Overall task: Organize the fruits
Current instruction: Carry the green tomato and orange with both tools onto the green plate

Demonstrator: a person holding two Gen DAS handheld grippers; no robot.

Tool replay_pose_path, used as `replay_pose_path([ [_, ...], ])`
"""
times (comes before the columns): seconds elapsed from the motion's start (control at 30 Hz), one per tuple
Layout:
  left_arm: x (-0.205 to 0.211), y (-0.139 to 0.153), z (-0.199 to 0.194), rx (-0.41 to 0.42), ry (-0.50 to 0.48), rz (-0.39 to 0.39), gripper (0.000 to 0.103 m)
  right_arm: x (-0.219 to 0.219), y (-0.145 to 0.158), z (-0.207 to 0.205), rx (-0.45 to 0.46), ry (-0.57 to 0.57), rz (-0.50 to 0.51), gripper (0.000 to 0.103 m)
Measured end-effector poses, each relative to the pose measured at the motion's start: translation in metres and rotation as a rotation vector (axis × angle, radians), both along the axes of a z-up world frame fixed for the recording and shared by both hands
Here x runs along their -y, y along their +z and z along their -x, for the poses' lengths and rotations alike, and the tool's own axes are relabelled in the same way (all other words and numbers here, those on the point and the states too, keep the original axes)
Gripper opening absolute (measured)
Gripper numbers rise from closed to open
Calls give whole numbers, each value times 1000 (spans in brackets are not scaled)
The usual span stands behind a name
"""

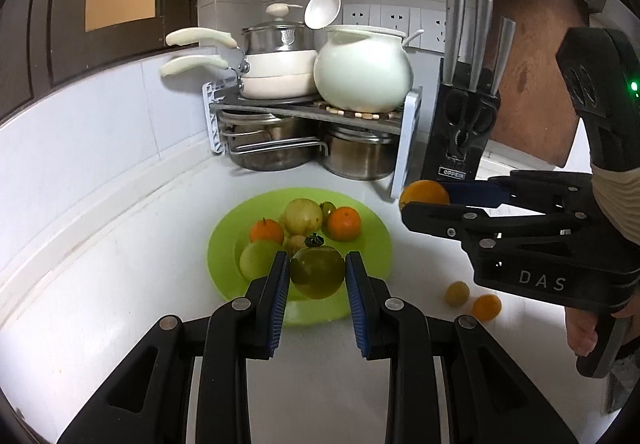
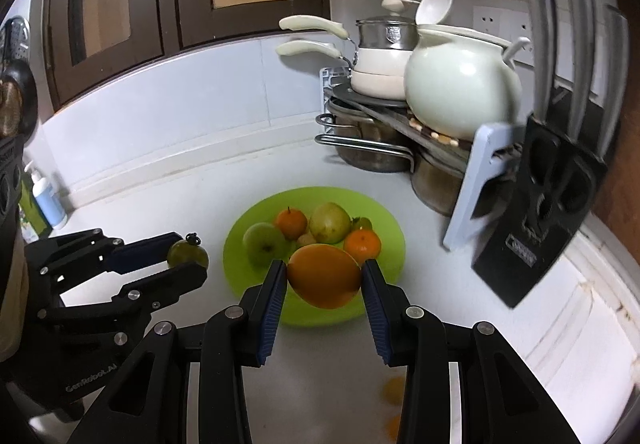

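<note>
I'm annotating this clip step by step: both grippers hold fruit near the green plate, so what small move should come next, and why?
Probably carry the left gripper forward and lower its green tomato onto the green plate. Its jaws are clamped on the fruit above the plate's near rim; the right gripper also grips an orange.

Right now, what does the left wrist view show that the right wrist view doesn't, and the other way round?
Only the left wrist view: two small loose fruits on the counter and a wooden cutting board against the wall.
Only the right wrist view: a pump bottle by the wall.
Both: the green plate of fruit, the left claw shut on a green tomato, and the right claw shut on an orange.
</note>
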State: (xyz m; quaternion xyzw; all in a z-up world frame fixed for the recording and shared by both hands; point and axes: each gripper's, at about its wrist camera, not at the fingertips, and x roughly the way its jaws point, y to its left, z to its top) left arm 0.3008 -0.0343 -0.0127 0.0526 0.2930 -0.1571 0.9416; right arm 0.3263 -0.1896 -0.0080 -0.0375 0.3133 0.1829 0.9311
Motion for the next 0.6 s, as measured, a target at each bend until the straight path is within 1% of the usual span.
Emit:
replay_pose_path([
  [0.1, -2, 0, -11, -7, 0, 3, 29, -3, -1, -15, -16, 21, 16, 40],
  [0.3, -7, -7, -35, -46, 3, 14, 29, -9, -7, -46, -70, 68, 41, 40],
  [0.6, -11, -30, -70, -133, 6, 21, 29, -16, -37, -85, -187, 109, 80, 40],
])
